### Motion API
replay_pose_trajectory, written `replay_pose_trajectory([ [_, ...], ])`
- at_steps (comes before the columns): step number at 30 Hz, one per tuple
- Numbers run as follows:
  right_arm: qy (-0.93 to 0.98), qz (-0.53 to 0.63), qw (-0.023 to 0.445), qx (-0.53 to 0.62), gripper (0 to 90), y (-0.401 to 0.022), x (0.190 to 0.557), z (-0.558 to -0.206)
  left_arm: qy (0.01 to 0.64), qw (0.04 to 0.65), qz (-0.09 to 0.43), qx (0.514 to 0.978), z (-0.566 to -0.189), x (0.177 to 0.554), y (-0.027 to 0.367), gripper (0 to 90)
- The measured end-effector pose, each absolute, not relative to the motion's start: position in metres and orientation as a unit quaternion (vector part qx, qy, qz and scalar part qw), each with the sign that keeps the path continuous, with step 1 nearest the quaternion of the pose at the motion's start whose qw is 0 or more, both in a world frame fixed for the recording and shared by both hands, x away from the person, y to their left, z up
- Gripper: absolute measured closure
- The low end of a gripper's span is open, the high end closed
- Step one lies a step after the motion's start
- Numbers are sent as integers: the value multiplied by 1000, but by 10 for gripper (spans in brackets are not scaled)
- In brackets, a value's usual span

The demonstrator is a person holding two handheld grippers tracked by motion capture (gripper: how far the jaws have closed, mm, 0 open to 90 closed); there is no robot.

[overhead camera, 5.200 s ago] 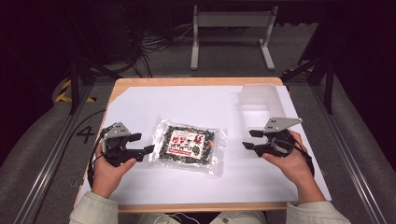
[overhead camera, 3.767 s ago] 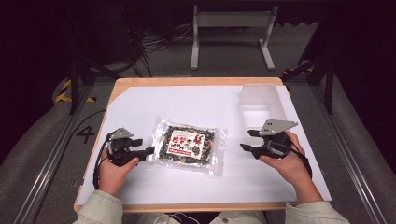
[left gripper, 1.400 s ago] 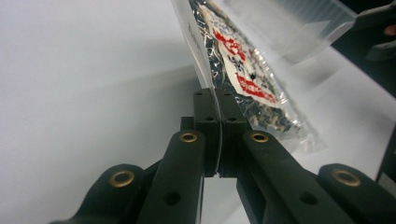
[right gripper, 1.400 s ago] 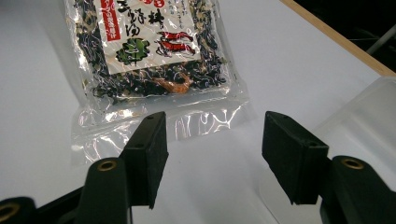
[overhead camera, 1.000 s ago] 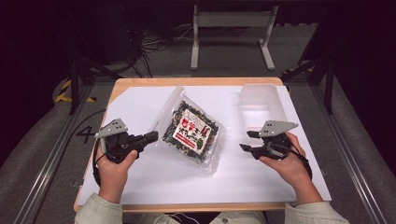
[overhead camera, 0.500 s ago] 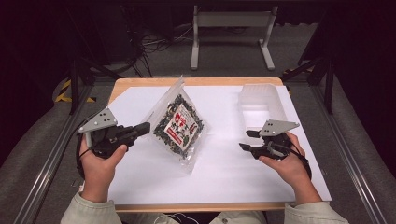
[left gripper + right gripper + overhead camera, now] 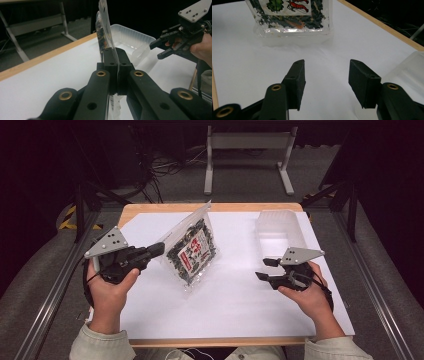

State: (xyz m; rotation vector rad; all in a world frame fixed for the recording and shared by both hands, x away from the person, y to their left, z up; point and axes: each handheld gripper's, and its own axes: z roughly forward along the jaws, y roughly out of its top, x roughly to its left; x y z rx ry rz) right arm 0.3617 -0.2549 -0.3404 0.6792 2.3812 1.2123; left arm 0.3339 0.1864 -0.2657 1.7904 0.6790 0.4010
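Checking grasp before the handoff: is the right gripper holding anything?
No: the right gripper has open jaws with bare white table between them, and the snack bag sits apart, farther off.

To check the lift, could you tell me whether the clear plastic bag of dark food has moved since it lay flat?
Yes: the clear plastic bag now stands tilted on its lower edge, raised toward the table's wooden far edge.

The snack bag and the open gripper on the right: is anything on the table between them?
No. In the high view, just bare white table lies between the snack bag and the right gripper.
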Motion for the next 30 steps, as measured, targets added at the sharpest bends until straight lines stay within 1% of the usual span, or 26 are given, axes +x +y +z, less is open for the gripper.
replay_pose_trajectory([
  [4,839,457,183,230,447,-252,363,-330,277,562,175,759,-262,331,185,898],
  [8,839,466,184,212,429,-246,366,-323,269,569,176,757,-259,330,183,898],
  [10,839,471,188,197,414,-238,370,-312,260,577,177,754,-255,328,180,898],
  [15,833,490,184,179,380,-229,373,-299,254,582,177,752,-253,326,178,898],
  [18,830,499,185,170,339,-225,377,-291,245,586,170,753,-251,324,176,899],
  [19,827,507,177,166,307,-221,381,-286,242,587,170,754,-251,323,175,898],
  [30,818,533,160,143,229,-200,403,-278,216,591,155,761,-252,318,169,898],
])
